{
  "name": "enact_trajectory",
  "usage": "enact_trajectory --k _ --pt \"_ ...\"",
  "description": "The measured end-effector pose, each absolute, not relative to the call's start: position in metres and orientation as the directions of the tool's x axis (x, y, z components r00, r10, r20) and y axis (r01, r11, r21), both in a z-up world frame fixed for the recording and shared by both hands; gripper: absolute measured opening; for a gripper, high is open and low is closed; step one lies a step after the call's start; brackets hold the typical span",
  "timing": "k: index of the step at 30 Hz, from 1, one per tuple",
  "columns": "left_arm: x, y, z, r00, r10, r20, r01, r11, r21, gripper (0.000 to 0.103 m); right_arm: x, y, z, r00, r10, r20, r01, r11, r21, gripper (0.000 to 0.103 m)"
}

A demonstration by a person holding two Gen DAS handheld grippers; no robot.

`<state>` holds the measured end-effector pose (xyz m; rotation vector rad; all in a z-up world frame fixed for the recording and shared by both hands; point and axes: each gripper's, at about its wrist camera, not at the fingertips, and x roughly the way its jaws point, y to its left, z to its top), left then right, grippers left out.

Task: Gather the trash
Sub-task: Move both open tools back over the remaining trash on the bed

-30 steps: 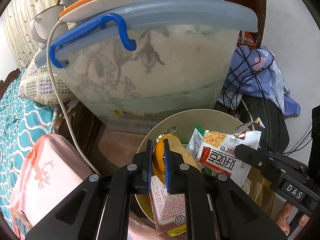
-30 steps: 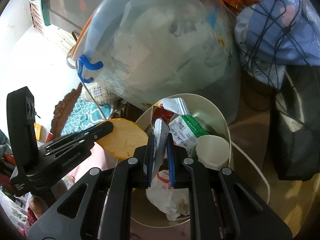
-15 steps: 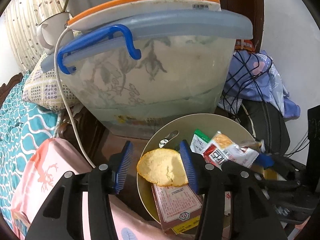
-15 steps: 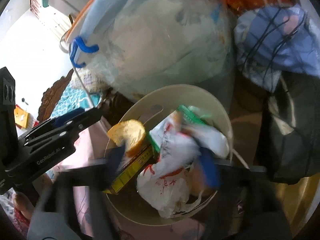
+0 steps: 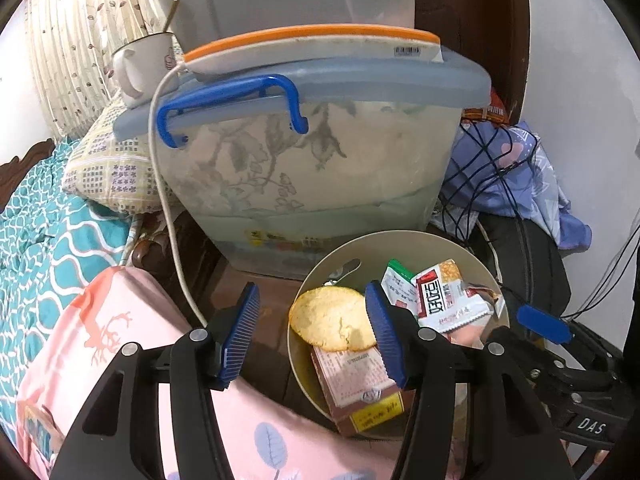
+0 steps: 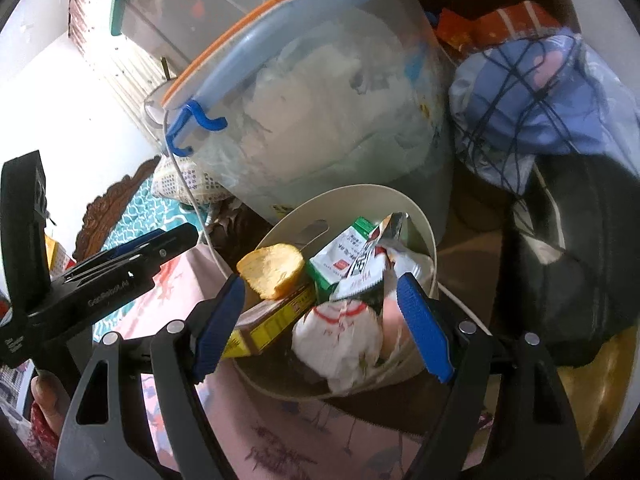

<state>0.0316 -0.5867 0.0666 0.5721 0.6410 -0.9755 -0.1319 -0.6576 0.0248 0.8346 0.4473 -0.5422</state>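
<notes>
Left gripper [image 5: 312, 334] jaws opening, right gripper [image 6: 322, 326] wide, both empty — peel [image 5: 334, 318], wrapper [image 6: 362, 266] dropped in bin [image 5: 400, 240].

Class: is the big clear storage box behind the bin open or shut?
Shut. The storage box has its lid seated flat, blue latch hooked down over it.

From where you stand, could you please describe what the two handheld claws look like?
Both claws are alike: the left claw and right claw have black plastic arms with triangular cut-outs and silver rivets, and ribbed blue pads on the fingers. White lettering marks the bodies: "DAS" on the right one, seen from the left wrist camera.
</notes>
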Motion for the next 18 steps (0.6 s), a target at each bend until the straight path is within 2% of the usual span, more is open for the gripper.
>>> enact_trajectory --k 10,18 --pt "0.019 -0.537 0.074 0.434 -0.565 -0.702 0.861 0.489 0.139 0.071 -0.157 -0.629 0.027 0.800 -0.284 -0.528 0.594 0.496 0.633 0.079" --pt "0.017 -0.479 0.060 0.459 -0.510 -0.728 0.828 0.543 0.142 0.074 -0.148 -0.601 0.029 0.821 -0.240 -0.517 0.561 0.507 0.655 0.079"
